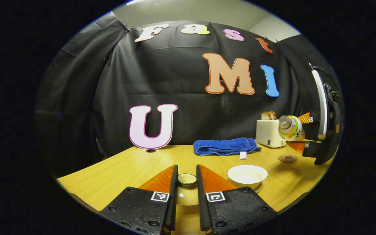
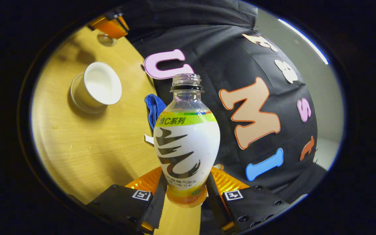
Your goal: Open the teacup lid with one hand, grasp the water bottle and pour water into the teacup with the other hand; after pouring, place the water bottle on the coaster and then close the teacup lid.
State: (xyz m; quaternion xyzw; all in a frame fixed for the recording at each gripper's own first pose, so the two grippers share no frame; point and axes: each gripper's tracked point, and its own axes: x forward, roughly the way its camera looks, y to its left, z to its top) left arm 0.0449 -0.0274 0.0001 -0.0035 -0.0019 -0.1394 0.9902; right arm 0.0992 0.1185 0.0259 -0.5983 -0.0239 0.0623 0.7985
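Bottle (image 2: 186, 143) clamped between our right gripper (image 2: 186, 192) fingers, uncapped, tilted over the table (image 2: 86, 147).
Our left gripper (image 1: 187, 182) grips the lid (image 1: 187, 179) by its knob, raised above the table; open teacup (image 1: 247, 174) just right; coaster (image 1: 288, 158) beyond it, bare.

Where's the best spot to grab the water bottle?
Low on the water bottle, from the sides, as the right gripper has it: it narrows there below the wide belly, so the fingers fit, leaving the open neck free for pouring.
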